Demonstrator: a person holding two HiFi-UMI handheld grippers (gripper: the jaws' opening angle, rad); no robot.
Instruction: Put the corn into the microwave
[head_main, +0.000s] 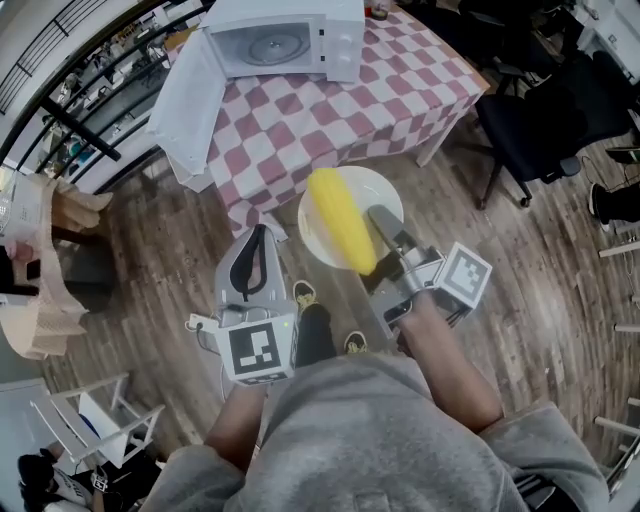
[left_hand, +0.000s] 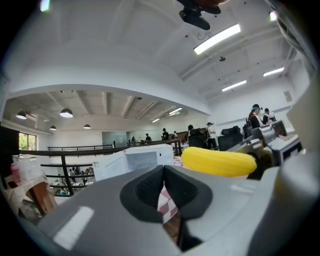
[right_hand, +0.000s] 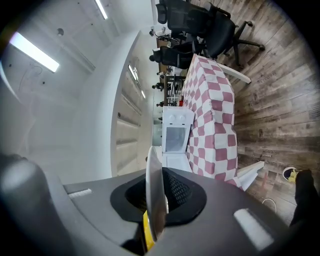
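Note:
A yellow corn cob lies on a round white plate held over the wooden floor, short of the table. My right gripper is shut on the plate's right rim; in the right gripper view the plate stands edge-on between the pads, with a sliver of corn below. My left gripper is shut and empty, just left of the plate. The left gripper view shows the corn to the right of its jaws. The white microwave stands on the checked table, its door swung wide open to the left.
Black office chairs stand right of the table. A white folding chair is at the lower left, and a beige bundle at the left edge. The person's shoes show on the floor below the plate.

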